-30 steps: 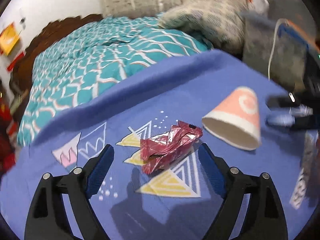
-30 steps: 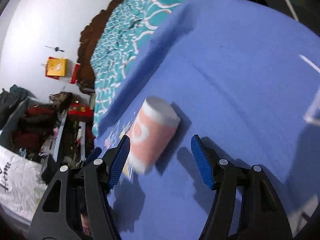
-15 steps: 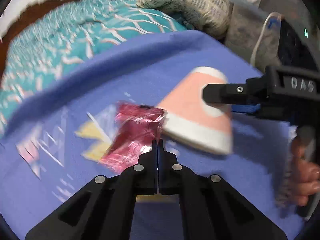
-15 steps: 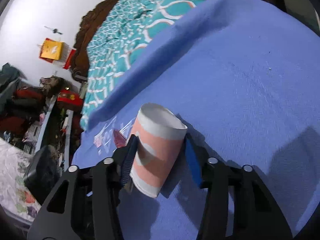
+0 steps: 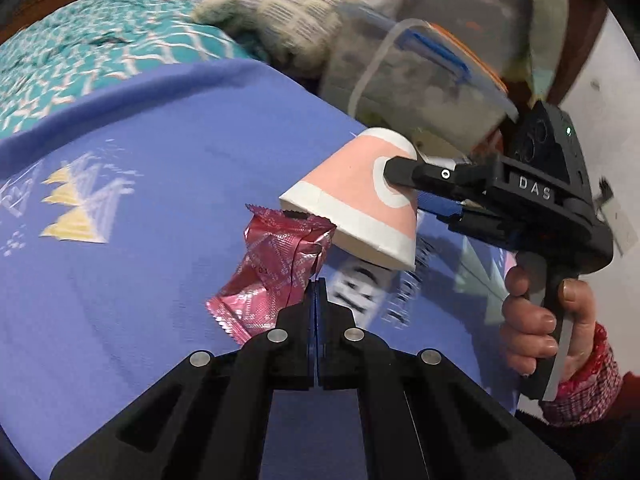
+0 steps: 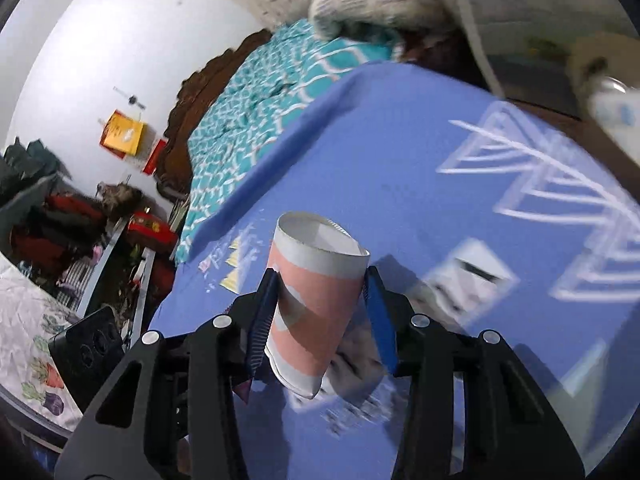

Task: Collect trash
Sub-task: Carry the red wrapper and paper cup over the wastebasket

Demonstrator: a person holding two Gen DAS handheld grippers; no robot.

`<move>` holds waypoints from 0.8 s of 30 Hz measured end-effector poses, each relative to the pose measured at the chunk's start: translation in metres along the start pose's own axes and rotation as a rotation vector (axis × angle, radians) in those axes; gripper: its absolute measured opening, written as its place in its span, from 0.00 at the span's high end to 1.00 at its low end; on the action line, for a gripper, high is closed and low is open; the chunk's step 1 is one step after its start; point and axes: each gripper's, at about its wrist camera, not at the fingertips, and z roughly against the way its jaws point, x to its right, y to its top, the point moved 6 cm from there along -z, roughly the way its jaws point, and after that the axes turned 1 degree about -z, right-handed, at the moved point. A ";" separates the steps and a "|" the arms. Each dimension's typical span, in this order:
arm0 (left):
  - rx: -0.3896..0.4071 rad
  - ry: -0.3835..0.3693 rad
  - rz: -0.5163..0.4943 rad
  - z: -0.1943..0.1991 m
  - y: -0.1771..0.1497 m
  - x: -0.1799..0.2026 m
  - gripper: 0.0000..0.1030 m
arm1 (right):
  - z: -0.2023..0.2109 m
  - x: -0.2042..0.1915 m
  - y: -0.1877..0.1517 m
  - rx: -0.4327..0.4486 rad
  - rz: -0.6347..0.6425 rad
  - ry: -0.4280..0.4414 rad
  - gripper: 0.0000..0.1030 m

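My left gripper (image 5: 315, 286) is shut on a crumpled red foil wrapper (image 5: 276, 264) and holds it above the blue patterned cloth (image 5: 152, 184). My right gripper (image 6: 320, 280) is shut on a pink and white paper cup (image 6: 314, 280), lifted off the cloth and tilted. In the left wrist view the cup (image 5: 356, 204) hangs just right of the wrapper, almost touching it, held by the right gripper (image 5: 404, 184) and a hand.
A white card or paper with black print (image 6: 468, 276) lies on the cloth under the cup. A teal patterned bedspread (image 5: 80, 60) and a knitted pillow (image 5: 280, 12) lie behind. A clear plastic bin (image 5: 420, 76) stands at the back right.
The left gripper closed on the red wrapper and lifted it. The right gripper closed on the cup and raised it off the cloth, both moving to the right.
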 end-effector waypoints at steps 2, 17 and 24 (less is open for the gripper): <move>-0.025 -0.008 -0.023 -0.011 0.003 0.015 1.00 | 0.015 0.016 0.004 0.032 -0.024 -0.009 0.55; -0.097 -0.205 -0.252 -0.136 0.160 0.219 1.00 | 0.185 0.185 0.125 0.453 0.017 -0.470 0.55; -0.180 -0.228 -0.227 -0.219 0.198 0.263 0.99 | 0.168 0.221 0.141 0.433 0.116 -0.582 0.50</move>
